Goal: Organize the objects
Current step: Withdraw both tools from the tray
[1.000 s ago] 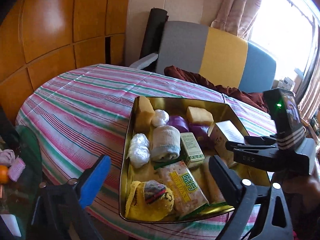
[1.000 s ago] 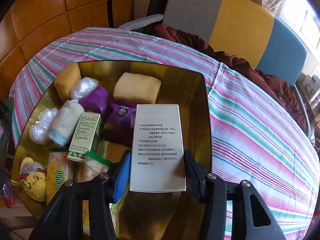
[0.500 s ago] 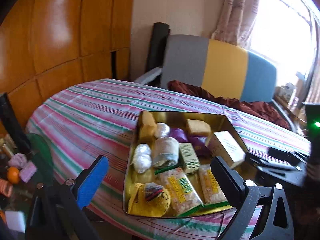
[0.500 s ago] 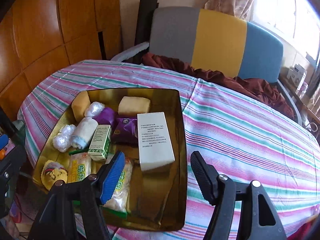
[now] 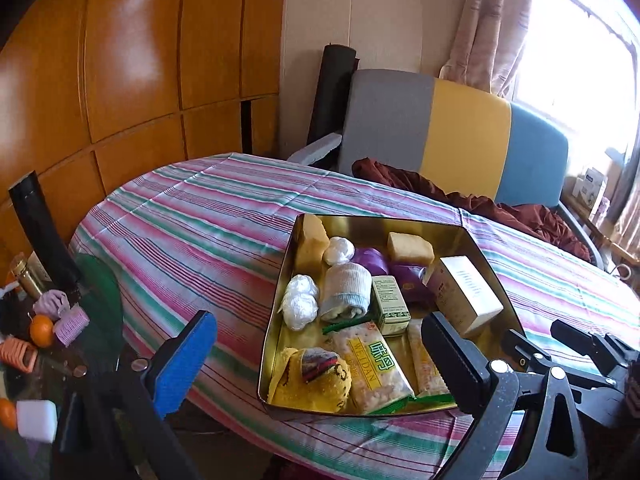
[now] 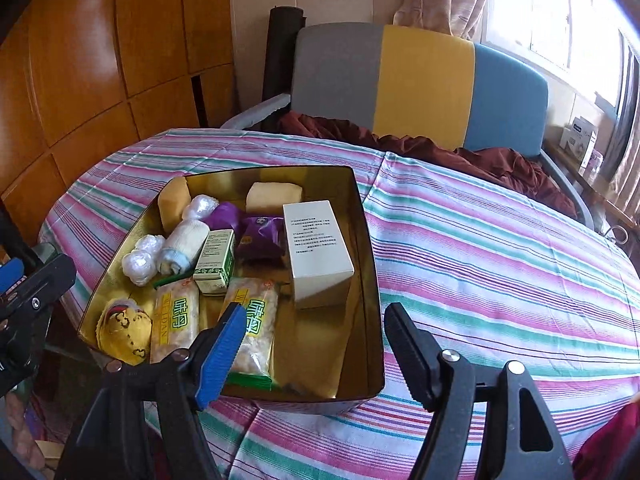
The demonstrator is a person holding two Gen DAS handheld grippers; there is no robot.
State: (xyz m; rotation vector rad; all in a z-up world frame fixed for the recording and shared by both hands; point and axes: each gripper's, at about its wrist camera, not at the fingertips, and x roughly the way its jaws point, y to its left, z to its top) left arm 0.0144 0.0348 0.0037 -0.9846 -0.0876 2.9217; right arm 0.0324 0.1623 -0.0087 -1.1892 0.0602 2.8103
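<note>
Right gripper (image 6: 316,344) has let go of the white box (image 6: 318,252) and backed away.
Box lies centre frame inside the gold tin (image 6: 370,280); both grippers' jaws apart, left gripper (image 5: 320,356) empty.

Two snack packets (image 6: 175,320) (image 6: 254,330) at the near edge of the gold tin (image 6: 366,264) carry large green Chinese characters and the yellow word "WEIDAN", clearest in the left wrist view (image 5: 372,364). The white box (image 6: 318,250) at the tin's right edge bears lines of small print, too fine to read. So does the green carton (image 6: 216,260).
</note>
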